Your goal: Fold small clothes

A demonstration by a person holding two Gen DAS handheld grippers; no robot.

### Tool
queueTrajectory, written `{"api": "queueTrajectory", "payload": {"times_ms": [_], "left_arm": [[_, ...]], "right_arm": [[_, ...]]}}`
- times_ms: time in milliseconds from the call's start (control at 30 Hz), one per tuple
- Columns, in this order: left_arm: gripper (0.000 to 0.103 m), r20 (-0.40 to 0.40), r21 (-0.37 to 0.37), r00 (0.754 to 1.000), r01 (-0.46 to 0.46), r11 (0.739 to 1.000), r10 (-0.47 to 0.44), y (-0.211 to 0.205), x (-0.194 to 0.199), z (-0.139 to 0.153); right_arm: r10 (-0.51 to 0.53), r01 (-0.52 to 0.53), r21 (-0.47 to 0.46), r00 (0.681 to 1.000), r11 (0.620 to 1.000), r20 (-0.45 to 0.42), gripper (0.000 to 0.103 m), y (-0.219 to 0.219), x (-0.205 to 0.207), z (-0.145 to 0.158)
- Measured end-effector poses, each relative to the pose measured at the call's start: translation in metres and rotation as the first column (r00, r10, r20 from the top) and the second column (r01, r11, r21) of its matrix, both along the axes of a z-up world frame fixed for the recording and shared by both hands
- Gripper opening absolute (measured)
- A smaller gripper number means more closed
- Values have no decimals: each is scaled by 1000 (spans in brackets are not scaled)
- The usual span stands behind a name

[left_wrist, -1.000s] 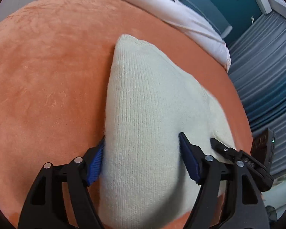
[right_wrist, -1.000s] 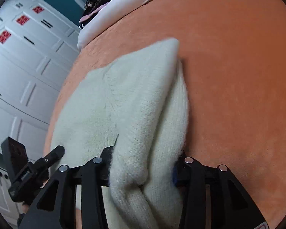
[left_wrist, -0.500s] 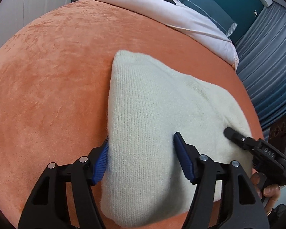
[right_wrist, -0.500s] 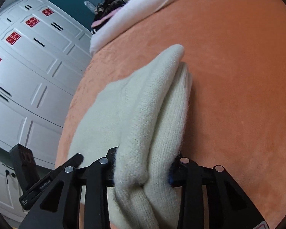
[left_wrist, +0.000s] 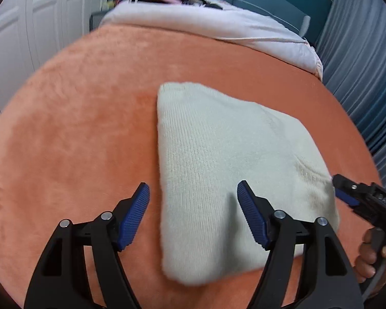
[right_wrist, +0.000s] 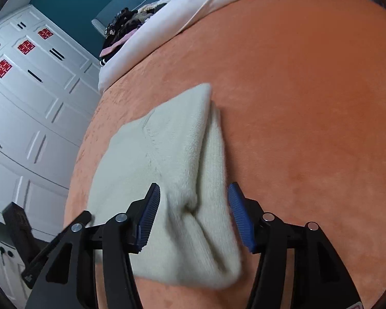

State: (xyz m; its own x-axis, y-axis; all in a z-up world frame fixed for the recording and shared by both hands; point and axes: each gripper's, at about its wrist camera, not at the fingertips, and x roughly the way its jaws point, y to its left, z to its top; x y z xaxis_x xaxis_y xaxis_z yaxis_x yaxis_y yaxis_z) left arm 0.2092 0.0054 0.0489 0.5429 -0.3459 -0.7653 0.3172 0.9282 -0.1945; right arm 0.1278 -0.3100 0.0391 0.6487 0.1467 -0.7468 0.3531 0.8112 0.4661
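- While both grippers hung over the bed, the folded cream knit garment [left_wrist: 234,175] lay flat on the orange blanket [left_wrist: 77,134], well clear of the white bedding [left_wrist: 205,25] at the far end.
- Left gripper [left_wrist: 193,200]: jaws wide, having just been opening; one blue pad stood over bare blanket beside the garment's left edge, the other over the knit, and neither pressed on it. That edge ran between them.
- Right gripper [right_wrist: 191,206]: jaws also wide after just opening; the bunched, layered right edge of the garment sat between the pads, but the cloth looked slack and released, not pinched.
- Seen from the left wrist, the right gripper's tip [left_wrist: 347,193] sat just beside the garment's near right corner, with the person's hand [left_wrist: 373,247] behind it.
- Key relation, as a judgement: the garment lay ahead of and below both pairs of jaws, its long axis running away from the near edge of the bed towards the bedding. Each hand sat at its own near corner, neither clearly nearer than the other.
- The fold looked set down; the right side still showed loose overlapping layers, so any next move would probably turn on tidying that edge or folding along the long axis.
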Motion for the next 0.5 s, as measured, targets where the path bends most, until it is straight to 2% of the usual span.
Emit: {"api": "queueTrajectory", "payload": {"times_ms": [100, 167, 233, 333, 500], "left_arm": [[85, 53, 53, 999, -7, 999, 4, 2, -33, 7], [89, 55, 76, 998, -15, 997, 10, 1, -56, 2], [91, 38, 87, 999, -30, 996, 27, 1, -75, -9], [91, 11, 84, 997, -73, 994, 73, 4, -95, -25], [91, 15, 123, 995, -98, 988, 97, 2, -114, -44]], "right_arm": [[24, -25, -131, 1000, 991, -11, 62, 26, -42, 7], [19, -21, -206, 1000, 978, -11, 66, 47, -66, 2], [12, -13, -251, 1000, 968, -8, 72, 65, -87, -8], [17, -26, -295, 999, 955, -33, 72, 84, -103, -26], [-9, 6, -347, 1000, 938, -8, 74, 97, -128, -41]]}}
